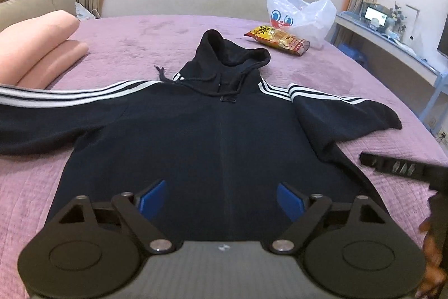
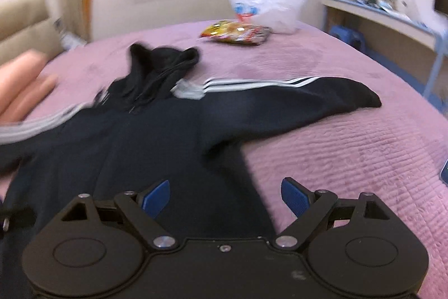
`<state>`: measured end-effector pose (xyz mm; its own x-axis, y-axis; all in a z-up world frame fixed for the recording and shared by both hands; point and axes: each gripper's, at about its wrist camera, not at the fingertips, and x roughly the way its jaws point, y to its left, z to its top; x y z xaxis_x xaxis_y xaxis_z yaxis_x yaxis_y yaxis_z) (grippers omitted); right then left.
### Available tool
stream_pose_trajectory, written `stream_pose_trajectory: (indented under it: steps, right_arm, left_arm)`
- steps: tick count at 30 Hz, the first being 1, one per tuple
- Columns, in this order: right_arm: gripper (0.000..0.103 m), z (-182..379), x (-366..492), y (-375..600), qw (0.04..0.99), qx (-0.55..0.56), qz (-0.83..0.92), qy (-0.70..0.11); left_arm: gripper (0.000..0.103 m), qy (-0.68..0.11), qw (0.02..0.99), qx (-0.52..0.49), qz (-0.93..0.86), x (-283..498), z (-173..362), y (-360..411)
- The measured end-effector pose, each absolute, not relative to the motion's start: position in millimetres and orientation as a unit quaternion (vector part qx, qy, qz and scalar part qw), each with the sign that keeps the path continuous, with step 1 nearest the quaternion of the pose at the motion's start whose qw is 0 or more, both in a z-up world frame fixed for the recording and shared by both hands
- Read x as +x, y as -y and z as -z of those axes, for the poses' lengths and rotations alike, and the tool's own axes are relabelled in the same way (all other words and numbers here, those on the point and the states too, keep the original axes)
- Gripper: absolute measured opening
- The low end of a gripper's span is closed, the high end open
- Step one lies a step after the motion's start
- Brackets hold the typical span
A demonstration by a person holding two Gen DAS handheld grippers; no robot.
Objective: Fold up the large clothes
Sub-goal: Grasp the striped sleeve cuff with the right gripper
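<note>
One white plastic bag (image 1: 305,13), contents hidden.

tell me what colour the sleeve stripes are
White, three on each sleeve of the hoodie; clearest in the left wrist view.

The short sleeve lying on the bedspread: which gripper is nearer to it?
Right. The right gripper hovers open at the hoodie's edge just below the sleeve; the left gripper hovers open over the hem's middle.
</note>
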<state>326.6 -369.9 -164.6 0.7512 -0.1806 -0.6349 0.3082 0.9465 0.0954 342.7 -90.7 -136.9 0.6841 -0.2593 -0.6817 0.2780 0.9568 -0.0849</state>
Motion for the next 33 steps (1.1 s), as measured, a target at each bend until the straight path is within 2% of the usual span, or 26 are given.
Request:
stream_pose_trajectory:
  steps: [7,15,19,28,30,31,32,33]
  right_arm:
    - [0.103,153,386,472,0.911,0.126,0.188,-0.345]
    - [0.102,169,452,621,0.870,0.168,0.273,-0.374]
    - [0.096,187,471,688,0.851,0.219,0.299,-0.372]
    - [0.096,238,506,759,0.826,0.306,0.273,-0.386]
    - [0.096,242,510,757,0.829,0.295,0.275,-0.386]
    - [0.089,241,513,751,0.833,0.277,0.275,-0.392]
    - [0.074,240,516,745,0.839,0.255,0.269,-0.398]
    - [0.070,240,519,737,0.846,0.230,0.260,-0.405]
  left_arm:
    - [0.089,-0.410,0.902,0.014,0.133,395,120,122]
    - [0.090,-0.436,0.894,-0.006,0.104,446,113,156]
    - [0.090,-0.446,0.890,-0.004,0.099,470,119,172]
    - [0.090,-0.458,0.884,0.024,0.088,490,128,198]
    - [0.090,-0.465,0.881,0.020,0.084,493,132,201]
    - [0.090,-0.469,0.879,0.018,0.083,494,134,203]
    - [0.090,-0.472,0.878,0.017,0.082,494,136,204]
    - [0.090,-0.474,0.877,0.017,0.081,494,137,206]
